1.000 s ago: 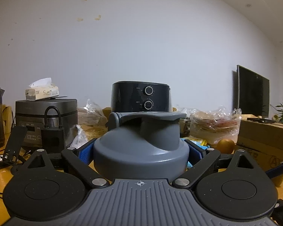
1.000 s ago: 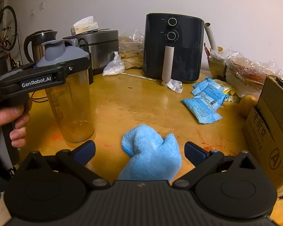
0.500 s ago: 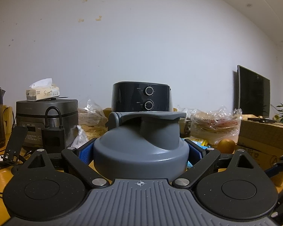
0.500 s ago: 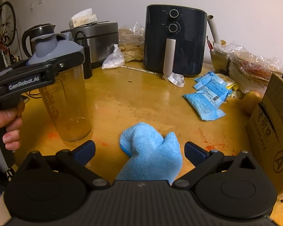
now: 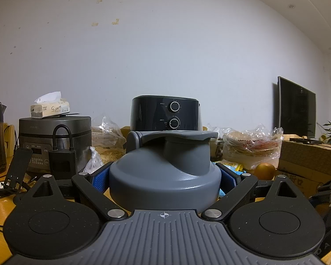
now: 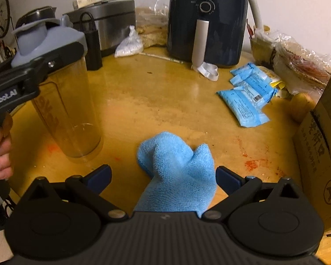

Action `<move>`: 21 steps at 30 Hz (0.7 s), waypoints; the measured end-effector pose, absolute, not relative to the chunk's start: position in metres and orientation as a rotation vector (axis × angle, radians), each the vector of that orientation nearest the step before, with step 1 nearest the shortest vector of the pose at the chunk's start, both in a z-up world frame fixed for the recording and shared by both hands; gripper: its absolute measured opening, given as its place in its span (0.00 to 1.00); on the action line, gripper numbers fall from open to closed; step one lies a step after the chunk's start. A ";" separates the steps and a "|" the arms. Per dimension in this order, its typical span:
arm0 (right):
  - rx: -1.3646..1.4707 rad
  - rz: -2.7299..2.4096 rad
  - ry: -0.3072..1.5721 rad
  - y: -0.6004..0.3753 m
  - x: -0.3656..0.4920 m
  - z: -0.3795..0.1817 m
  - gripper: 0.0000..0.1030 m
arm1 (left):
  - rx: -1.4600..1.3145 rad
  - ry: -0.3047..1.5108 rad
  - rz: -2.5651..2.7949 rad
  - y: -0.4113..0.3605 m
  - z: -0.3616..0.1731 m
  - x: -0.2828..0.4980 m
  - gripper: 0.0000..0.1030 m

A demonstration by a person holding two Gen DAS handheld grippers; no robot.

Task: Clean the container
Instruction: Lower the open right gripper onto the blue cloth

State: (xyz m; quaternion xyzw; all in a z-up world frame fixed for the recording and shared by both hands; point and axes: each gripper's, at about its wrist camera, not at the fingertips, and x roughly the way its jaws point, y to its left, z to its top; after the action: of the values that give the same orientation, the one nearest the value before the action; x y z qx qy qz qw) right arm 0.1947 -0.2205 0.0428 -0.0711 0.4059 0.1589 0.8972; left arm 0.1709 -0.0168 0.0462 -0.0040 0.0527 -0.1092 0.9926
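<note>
Container [image 6: 64,101], a clear shaker bottle with grey lid [image 5: 165,172], upright on yellow table [image 6: 156,101], bottom seemingly resting on the surface; left gripper [image 5: 164,176] closed around the lid, blue pads pressing its two sides. Right gripper [image 6: 163,174] spread wide, gripping nothing, blue cloth [image 6: 176,176] lying between its fingers on the table, just right of the bottle. Step in hand, by judgement: taking up the cloth for wiping. For a sound pick: lowered until both pads flank the raised fold of the cloth, closed on the thick bunched part rather than a thin edge, fingertips kept just off the tabletop to avoid scraping. Bottle best kept steady and vertical by the left grip meanwhile, clamp at the lid leaving the tall body free to swing. Air fryer [image 6: 207,19], blue packets [image 6: 247,101] and cardboard box [image 6: 320,154] well apart from the work area, no obstruction expected
</note>
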 end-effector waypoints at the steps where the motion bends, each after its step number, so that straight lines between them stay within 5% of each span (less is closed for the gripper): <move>1: -0.141 0.334 0.850 -0.220 0.197 0.042 1.00 | -0.008 0.106 -0.219 -0.017 0.046 0.171 0.93; 21: -0.158 0.351 0.904 -0.211 0.224 0.029 0.99 | -0.009 0.111 -0.219 -0.016 0.047 0.172 0.92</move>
State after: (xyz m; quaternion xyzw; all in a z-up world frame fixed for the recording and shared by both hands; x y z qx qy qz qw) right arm 0.2241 -0.2114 0.0295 -0.0760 0.4338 0.1685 0.8818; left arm 0.1725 -0.0162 0.0471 -0.0047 0.0555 -0.1093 0.9925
